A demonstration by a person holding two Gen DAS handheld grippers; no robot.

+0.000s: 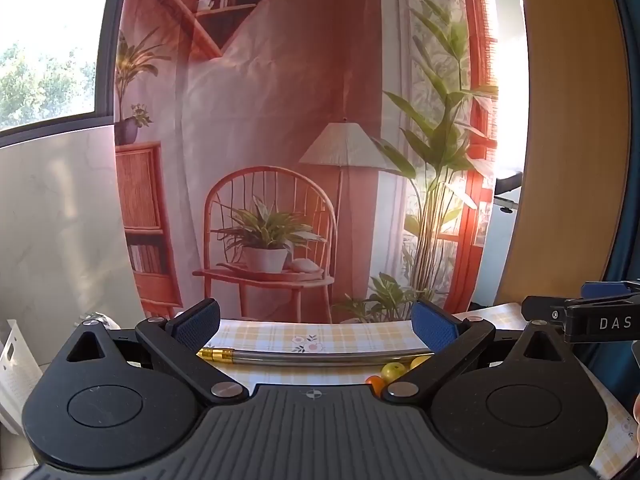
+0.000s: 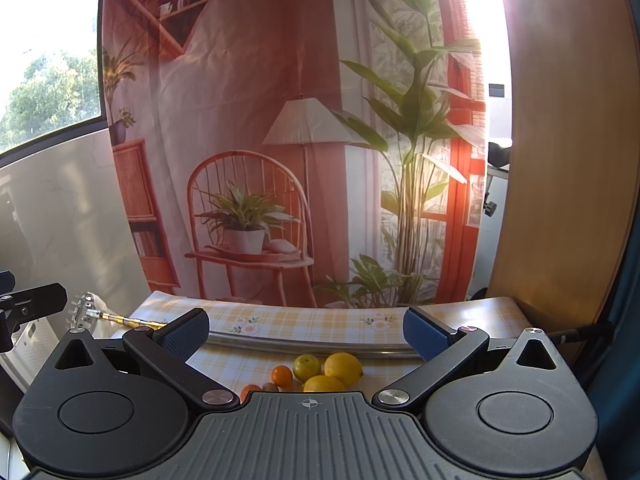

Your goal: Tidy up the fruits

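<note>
Letters "DAS": white, on the black right gripper (image 1: 600, 322), seen at the right edge of the left wrist view.

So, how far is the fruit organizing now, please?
Nothing looks done yet. The two lemons, the green fruit and the small orange fruit lie loose together on the checked tablecloth, in front of a metal tube. Nothing is in hand: the left tongs and right tongs are both open and empty. All the sorting is left; no bowl or tray shows.
</note>
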